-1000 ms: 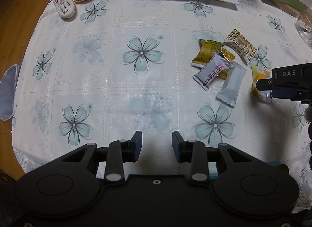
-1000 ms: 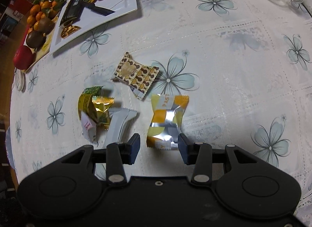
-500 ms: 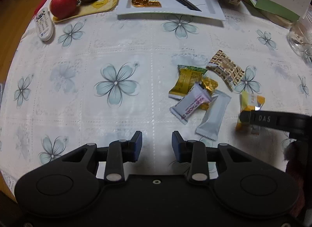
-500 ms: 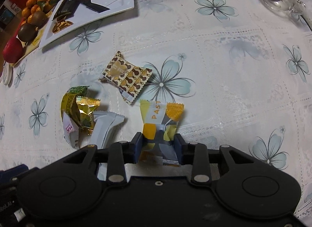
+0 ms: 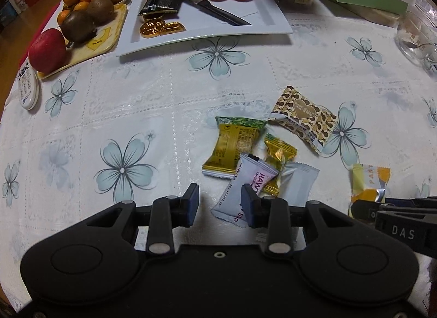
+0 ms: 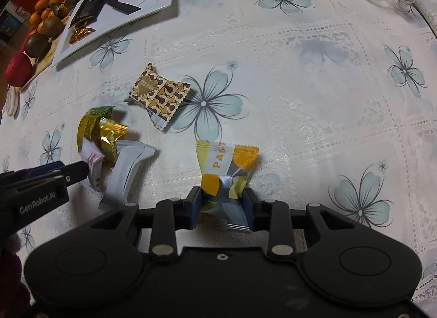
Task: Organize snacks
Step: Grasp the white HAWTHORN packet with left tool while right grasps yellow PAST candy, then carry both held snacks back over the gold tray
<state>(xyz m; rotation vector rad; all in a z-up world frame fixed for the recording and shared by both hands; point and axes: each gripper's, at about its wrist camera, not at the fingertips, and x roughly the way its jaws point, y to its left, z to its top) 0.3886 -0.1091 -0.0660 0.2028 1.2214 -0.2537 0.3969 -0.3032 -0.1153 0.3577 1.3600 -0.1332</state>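
Since a second ago the right fingers (image 6: 221, 210) have closed on the yellow snack (image 6: 228, 170), which then lay loose between them, and the left gripper (image 5: 220, 203) has travelled across the bench (image 5: 164, 104) to the snack pile, where before only bare flowered cloth lay under it.

Right fingers now pinch the yellow snack's near end, both pads pressed against its crumpled foil. Its wrapper is pale yellow with orange patches, a silver-grey panel and the letters "PAST"; the far crimped edge is free and points away from the gripper. It sits on the bench apart from the pile, to that pile's right in the left wrist view (image 5: 368, 184).

Left fingers stand half apart and hold nothing. The white snack (image 5: 245, 184) with purple "HAW" lettering lies partly in the gap, its lower end behind the right pad; whether the pad touches it cannot be told.

Around it the pile: a gold snack (image 5: 235, 151) with a green top edge, a small gold foil one (image 5: 278, 154) partly beneath the white one, and a plain grey-white sachet (image 5: 297, 186) beside them. A brown snack (image 5: 301, 118) with a heart label lies just beyond, near the gold one.

A white tray (image 5: 267, 17) with knife, chocolate and oranges stands at the far edge.
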